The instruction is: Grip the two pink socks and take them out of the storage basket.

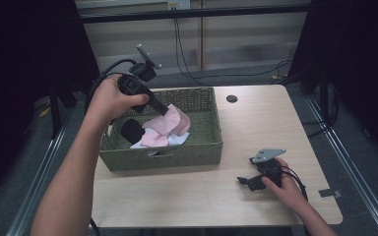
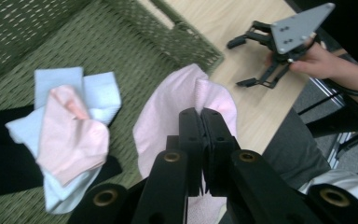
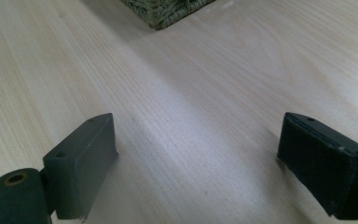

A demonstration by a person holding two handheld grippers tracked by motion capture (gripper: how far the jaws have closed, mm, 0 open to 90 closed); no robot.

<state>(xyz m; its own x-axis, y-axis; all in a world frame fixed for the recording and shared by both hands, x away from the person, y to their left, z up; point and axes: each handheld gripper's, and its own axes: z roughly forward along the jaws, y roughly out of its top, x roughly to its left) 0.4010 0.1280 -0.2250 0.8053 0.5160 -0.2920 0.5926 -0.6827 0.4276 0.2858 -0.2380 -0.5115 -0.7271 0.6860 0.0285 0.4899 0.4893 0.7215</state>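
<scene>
Cloth is what the work turns on here: a pink sock [image 1: 170, 122] hangs from the left gripper [image 1: 166, 111], lifted over the green wicker basket [image 1: 197, 147] at the left half of the desk [image 1: 256, 128]. In the left gripper view the jaws are clamped tight together on a fold of the sock [image 2: 168, 112], which drapes away past the jaw tips. The grip sits at one end, so the sock's long axis hangs down from the gripper toward the basket floor and its lower end looks close to the pile below.

That pile lies in the basket just left of the held sock: a second pink sock [image 2: 72, 133] on top of a pale blue one [image 2: 58, 79], with something black [image 1: 132, 130] beside them at the near left.

The right gripper [image 1: 250, 181] rests low over the bare desk at the near right, well apart from the basket, its jaws spread wide with nothing between them; the right gripper view looks along the wood grain toward the basket's corner [image 3: 168, 11].

The left hand is plainly the nearer one and already has the sock. My guess is the next move carries it right and toward the near side, over the basket's right wall and onto the open desk between basket and right gripper. The dangling end must clear that wall.
</scene>
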